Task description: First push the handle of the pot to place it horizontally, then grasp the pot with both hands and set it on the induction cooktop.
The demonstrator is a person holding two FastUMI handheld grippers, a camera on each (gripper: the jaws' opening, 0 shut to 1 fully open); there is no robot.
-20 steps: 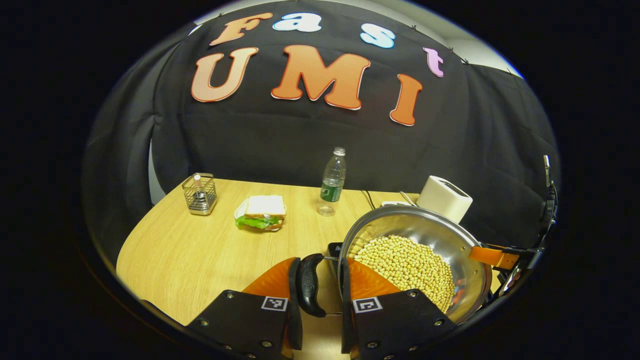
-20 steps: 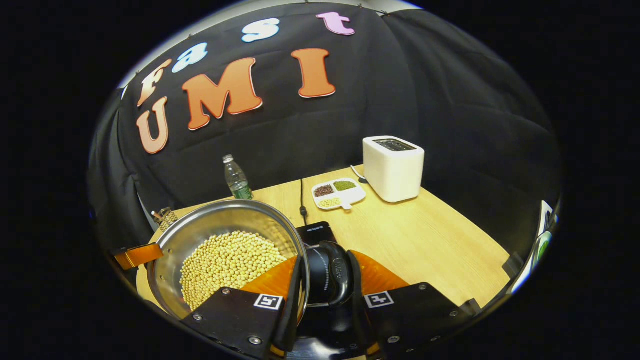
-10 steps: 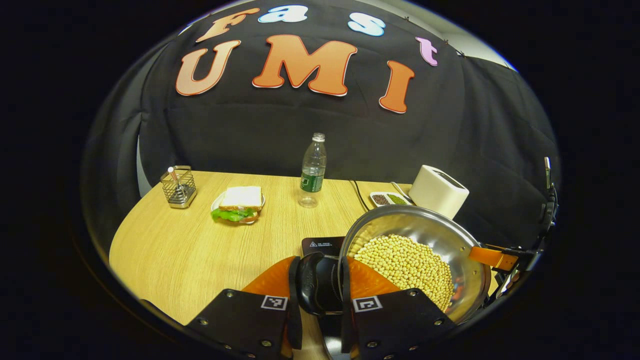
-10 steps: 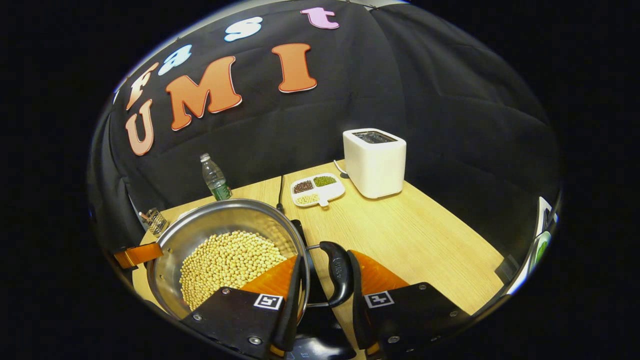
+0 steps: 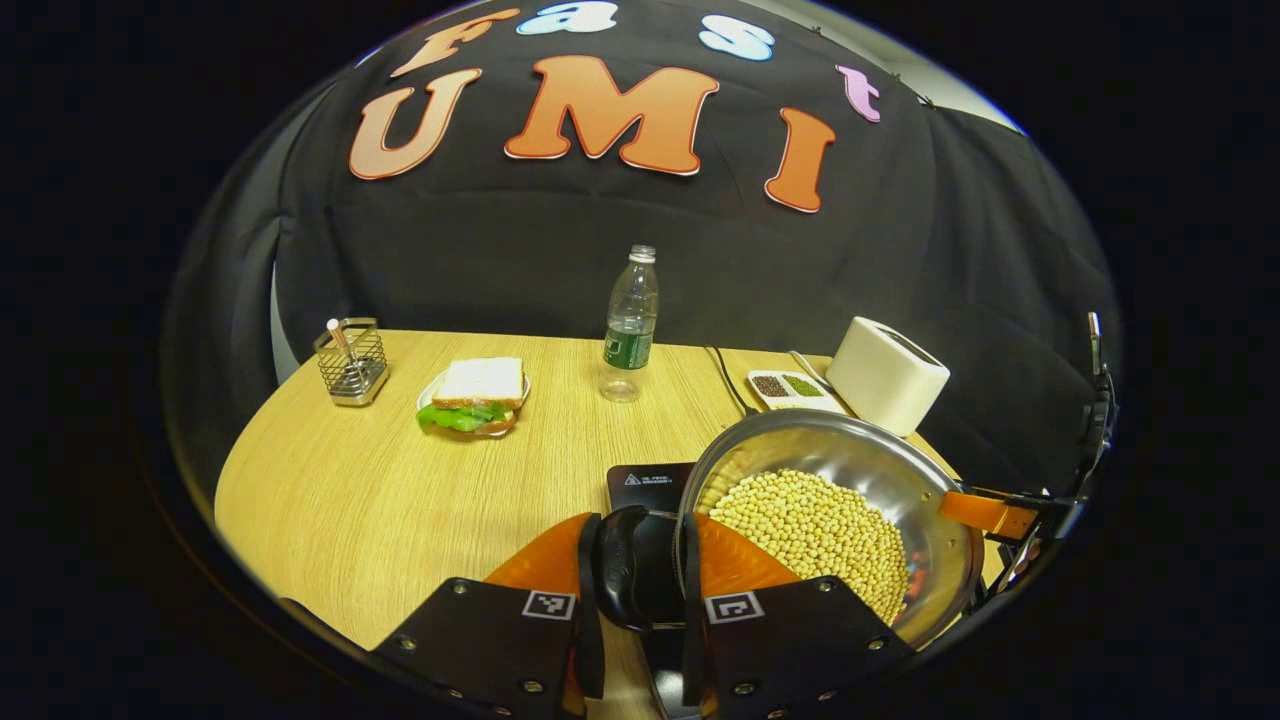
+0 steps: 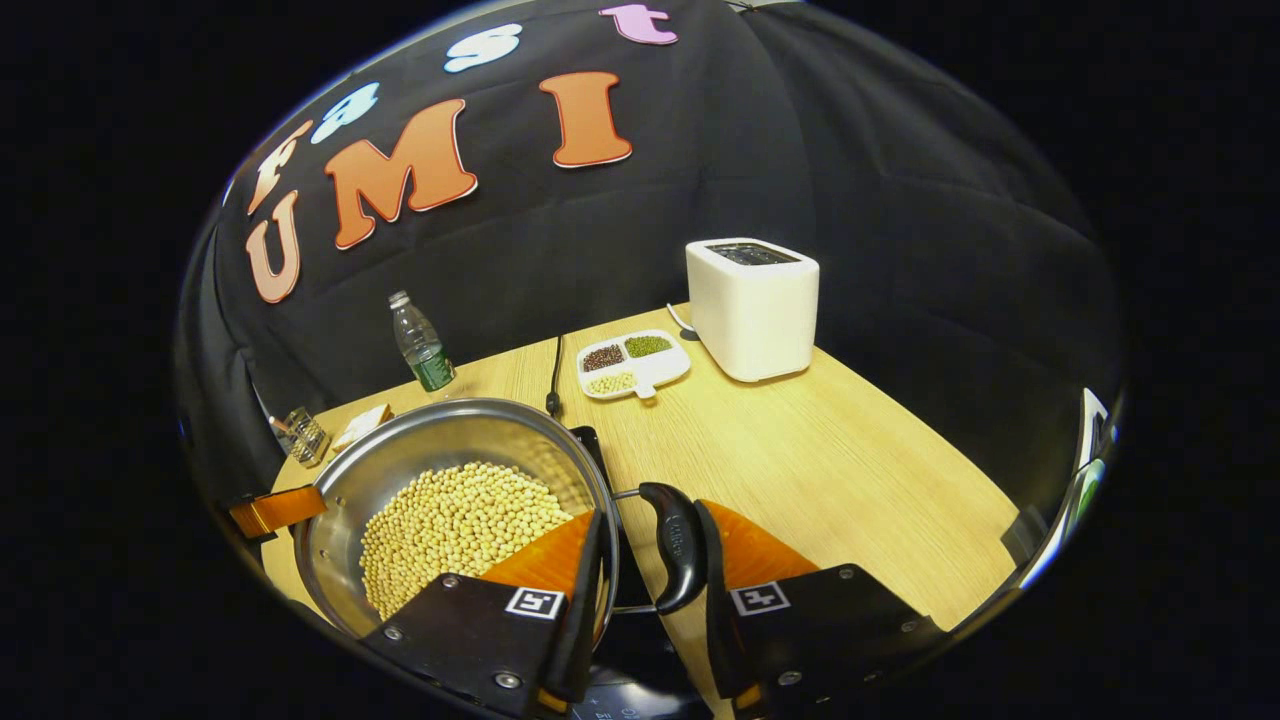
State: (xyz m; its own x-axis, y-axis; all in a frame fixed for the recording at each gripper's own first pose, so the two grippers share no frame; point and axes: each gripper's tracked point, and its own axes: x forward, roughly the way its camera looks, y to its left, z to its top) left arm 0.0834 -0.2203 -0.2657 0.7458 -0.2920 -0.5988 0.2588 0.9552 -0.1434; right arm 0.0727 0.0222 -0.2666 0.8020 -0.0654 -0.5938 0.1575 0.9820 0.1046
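Pot (image 5: 860,480) of beans, two handles, one tool (image 5: 640,600) each.

The left gripper view sat low and close at the pot's (image 5: 830,510) left handle, looking forward across the table (image 5: 380,500) toward the far wall, with the sandwich (image 5: 472,395) far left. The right gripper view sat equally close at the pot's (image 6: 450,490) right handle, facing forward over the table's (image 6: 830,450) right half. Both took in the pot, the bottle (image 5: 630,325) (image 6: 420,342), the toaster (image 5: 887,372) (image 6: 752,307) and the sectioned dish (image 5: 795,388) (image 6: 632,364).
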